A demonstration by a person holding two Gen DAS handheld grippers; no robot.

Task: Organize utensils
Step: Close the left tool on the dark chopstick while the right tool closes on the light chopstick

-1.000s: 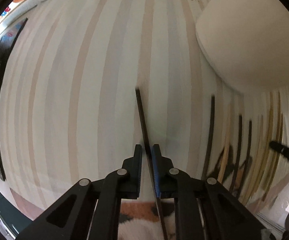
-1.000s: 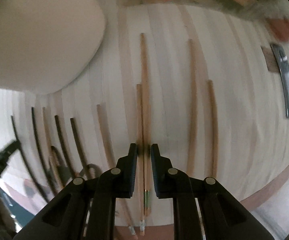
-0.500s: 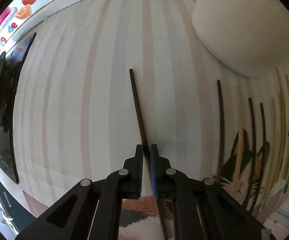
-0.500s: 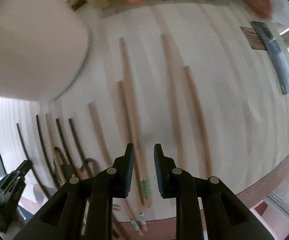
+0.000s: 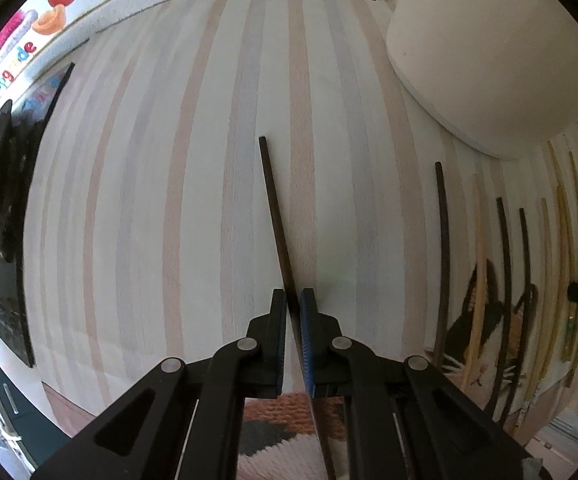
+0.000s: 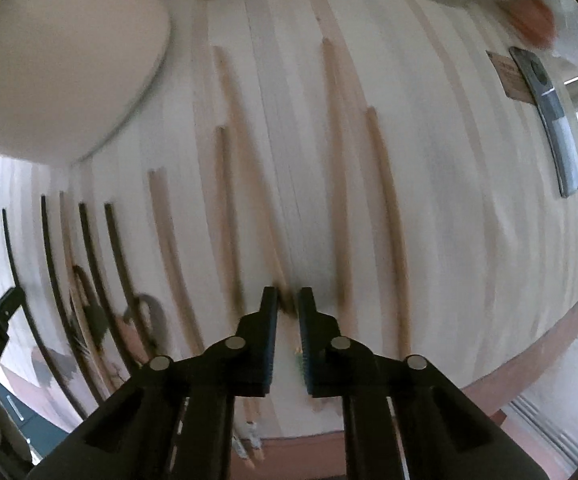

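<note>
left gripper (image 5: 294, 300) clamps dark chopstick (image 5: 275, 216) | right gripper (image 6: 287, 300) closing on light chopstick (image 6: 249, 160) (blurred)

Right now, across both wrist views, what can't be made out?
- Left wrist view: the lower end of the dark chopstick is hidden behind the left gripper fingers.
- Right wrist view: motion blur hides whether the right gripper actually pinches the light chopstick.
- Both views: the white bowl is cut off by the frame edge.
</note>
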